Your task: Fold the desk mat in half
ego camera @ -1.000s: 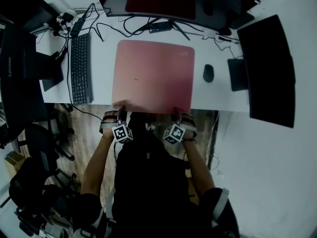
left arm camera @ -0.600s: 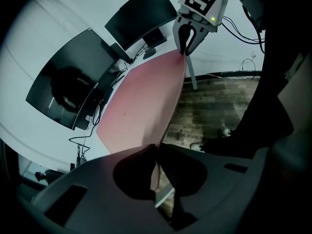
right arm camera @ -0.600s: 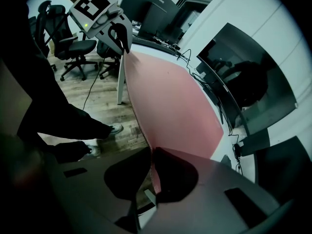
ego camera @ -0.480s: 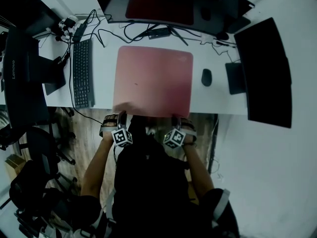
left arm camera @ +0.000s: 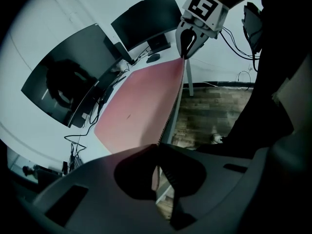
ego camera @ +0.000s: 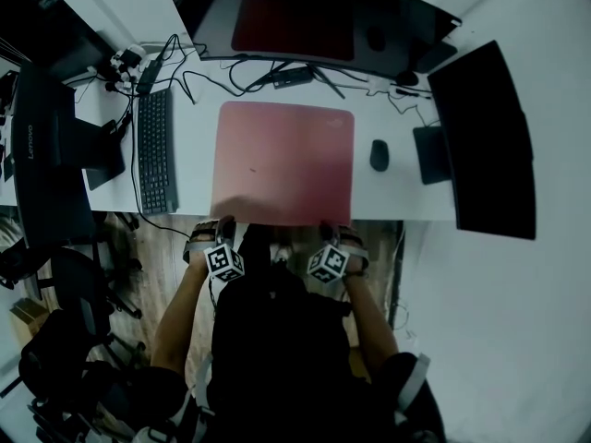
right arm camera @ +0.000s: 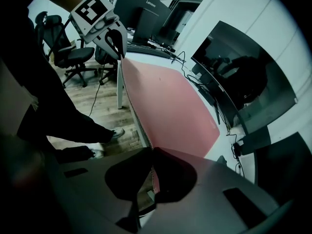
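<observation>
The desk mat (ego camera: 283, 162) is a plain dusty pink. The desk (ego camera: 196, 169) is white. The keyboard (ego camera: 155, 150), mouse (ego camera: 379, 155) and monitor (ego camera: 305, 17) are black. The left hand-held gripper (ego camera: 225, 221) and right hand-held gripper (ego camera: 327, 228) are dark grey, each with a cube of black-and-white square markers. The floor (left arm camera: 209, 113) is brown wood planking.

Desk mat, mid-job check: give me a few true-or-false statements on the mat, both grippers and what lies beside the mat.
1. The left gripper and right gripper are each shut on the desk mat's near edge. True; their jaws have just been closing, with that edge between them.
2. The desk mat is already folded in half. False: it lies spread open on the desk.
3. The mouse lies left of the mat in the head view. False: it lies to the right.
4. The keyboard lies left of the mat in the head view. True.
</observation>
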Tool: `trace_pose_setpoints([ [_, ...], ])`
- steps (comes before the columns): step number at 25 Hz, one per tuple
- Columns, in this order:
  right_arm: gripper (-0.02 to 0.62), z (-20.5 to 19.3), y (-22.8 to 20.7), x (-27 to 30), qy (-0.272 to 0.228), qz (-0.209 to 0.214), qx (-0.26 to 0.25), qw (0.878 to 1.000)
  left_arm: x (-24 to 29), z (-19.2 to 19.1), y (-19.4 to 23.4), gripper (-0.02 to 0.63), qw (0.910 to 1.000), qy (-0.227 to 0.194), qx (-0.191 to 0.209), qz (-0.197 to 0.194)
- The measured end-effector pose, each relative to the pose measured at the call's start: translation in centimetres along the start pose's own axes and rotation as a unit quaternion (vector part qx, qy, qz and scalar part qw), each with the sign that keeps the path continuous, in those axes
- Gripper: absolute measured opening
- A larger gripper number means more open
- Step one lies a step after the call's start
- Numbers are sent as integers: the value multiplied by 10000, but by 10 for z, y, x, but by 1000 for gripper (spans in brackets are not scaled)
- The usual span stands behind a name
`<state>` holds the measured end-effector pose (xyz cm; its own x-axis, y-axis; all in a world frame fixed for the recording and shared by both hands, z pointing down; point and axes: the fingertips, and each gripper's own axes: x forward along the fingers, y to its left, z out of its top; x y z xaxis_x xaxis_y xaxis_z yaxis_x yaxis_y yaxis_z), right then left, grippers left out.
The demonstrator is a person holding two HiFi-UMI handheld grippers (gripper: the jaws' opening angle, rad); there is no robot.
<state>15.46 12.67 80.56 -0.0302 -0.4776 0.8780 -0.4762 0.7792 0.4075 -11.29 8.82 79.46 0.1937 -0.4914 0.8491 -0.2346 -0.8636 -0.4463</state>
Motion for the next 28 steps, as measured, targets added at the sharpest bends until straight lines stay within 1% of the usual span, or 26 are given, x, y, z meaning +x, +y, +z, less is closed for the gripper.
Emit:
trace_pose_setpoints([
  [3,20,4,-7,-4,-10,37,13,10000,-2,4,6,20,9999,-57,-72,-61],
  [6,20,8,-16,-9,7,17,14,10000,-8,7,13,20,9998,-22,-127,-172],
  [9,20,10,-23,-12,19,32,81,10000,-12,8,19,19,9988,18,-360,-337],
  [14,20,20,-45,-19,-14,-26,221,9998,-18,15,34,20,9961,-53,-720,-503],
  [18,20,31,-65,-23,-34,-127,280,9995,-18,18,52,20,9952,-137,-862,-451],
  [23,20,42,-85,-23,-49,-165,445,9989,-18,26,70,20,9917,-253,-1121,-574],
  [28,20,51,-108,-22,28,-286,577,9979,-14,34,98,20,9904,-411,-1183,-593],
])
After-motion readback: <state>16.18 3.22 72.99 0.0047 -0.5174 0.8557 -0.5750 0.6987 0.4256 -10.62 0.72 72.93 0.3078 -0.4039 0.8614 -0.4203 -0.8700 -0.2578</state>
